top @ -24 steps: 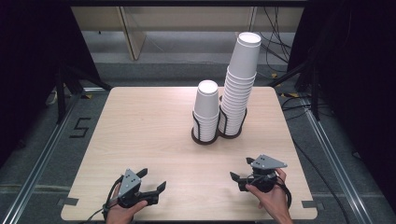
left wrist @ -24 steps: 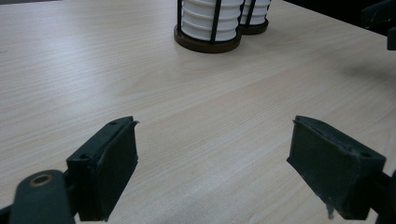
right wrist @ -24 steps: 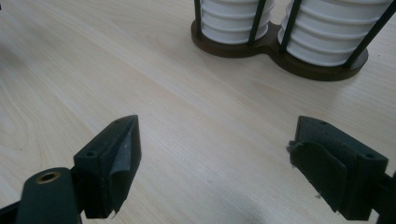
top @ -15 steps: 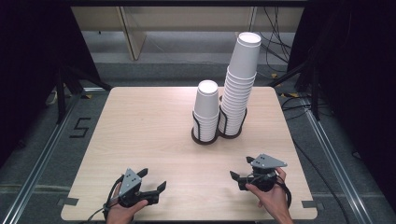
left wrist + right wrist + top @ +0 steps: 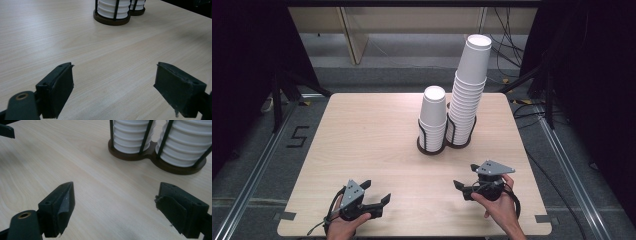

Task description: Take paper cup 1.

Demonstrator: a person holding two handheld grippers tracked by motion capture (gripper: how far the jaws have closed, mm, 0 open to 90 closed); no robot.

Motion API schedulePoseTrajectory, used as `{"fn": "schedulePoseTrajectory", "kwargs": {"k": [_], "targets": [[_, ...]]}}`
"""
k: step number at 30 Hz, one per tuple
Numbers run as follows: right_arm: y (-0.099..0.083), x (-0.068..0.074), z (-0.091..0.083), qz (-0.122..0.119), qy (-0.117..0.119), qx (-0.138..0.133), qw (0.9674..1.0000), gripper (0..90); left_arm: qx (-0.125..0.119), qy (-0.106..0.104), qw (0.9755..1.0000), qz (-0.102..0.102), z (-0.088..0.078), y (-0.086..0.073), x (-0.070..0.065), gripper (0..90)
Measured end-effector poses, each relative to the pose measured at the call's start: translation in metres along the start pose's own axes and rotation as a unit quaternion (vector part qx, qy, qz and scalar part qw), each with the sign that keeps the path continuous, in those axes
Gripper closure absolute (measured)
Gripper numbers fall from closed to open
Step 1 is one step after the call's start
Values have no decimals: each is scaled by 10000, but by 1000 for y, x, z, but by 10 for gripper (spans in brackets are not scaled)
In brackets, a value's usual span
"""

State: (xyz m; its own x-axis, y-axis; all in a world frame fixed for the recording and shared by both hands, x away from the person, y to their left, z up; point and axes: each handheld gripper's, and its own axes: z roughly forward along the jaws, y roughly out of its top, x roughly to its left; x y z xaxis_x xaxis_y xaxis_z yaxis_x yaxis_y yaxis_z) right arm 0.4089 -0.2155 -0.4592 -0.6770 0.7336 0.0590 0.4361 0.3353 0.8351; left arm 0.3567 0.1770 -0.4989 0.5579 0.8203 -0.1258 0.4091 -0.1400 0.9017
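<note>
In the left gripper view, the top edge cut the short cup stack off at twelve o'clock, leaving just its lowest rims in the dark holder. The right gripper view lost both stacks the same way, with the tall cup stack also clipped at two o'clock. From the high view, the person's forearms ran out at six o'clock, and the floor marking at nine was too small to read surely.

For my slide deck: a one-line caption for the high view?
Two open grippers, left and right, wait near two cup stacks in a holder.
</note>
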Motion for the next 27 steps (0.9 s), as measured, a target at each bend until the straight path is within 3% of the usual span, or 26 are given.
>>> {"fn": "schedulePoseTrajectory", "kwargs": {"k": [3, 5, 6, 15, 17, 24, 27], "targets": [[9, 0, 2, -183, 24, -74, 9998, 162, -28, -31, 10000, 1, 1, 0, 0, 147], [12, 2, 2, -89, 57, -69, 9999, 162, -25, -34, 10000, 9, 1, 0, 0, 147], [18, 1, 3, -247, 18, -107, 9996, 173, -3, -1, 10000, 8, 0, 1, 0, 147], [47, 6, 6, -382, 38, -165, 9991, 177, -20, -17, 10000, 19, -1, 1, 0, 147], [58, 5, 7, -457, 38, -288, 9985, 177, -31, -14, 10000, 4, -1, 1, 1, 147], [83, 5, 8, -317, -56, -513, 9982, 177, -36, 12, 10000, 4, -1, 1, 1, 147], [89, 6, 9, -294, -102, -412, 9987, 187, 38, 61, 10000, 22, -2, 1, 1, 147]]}}
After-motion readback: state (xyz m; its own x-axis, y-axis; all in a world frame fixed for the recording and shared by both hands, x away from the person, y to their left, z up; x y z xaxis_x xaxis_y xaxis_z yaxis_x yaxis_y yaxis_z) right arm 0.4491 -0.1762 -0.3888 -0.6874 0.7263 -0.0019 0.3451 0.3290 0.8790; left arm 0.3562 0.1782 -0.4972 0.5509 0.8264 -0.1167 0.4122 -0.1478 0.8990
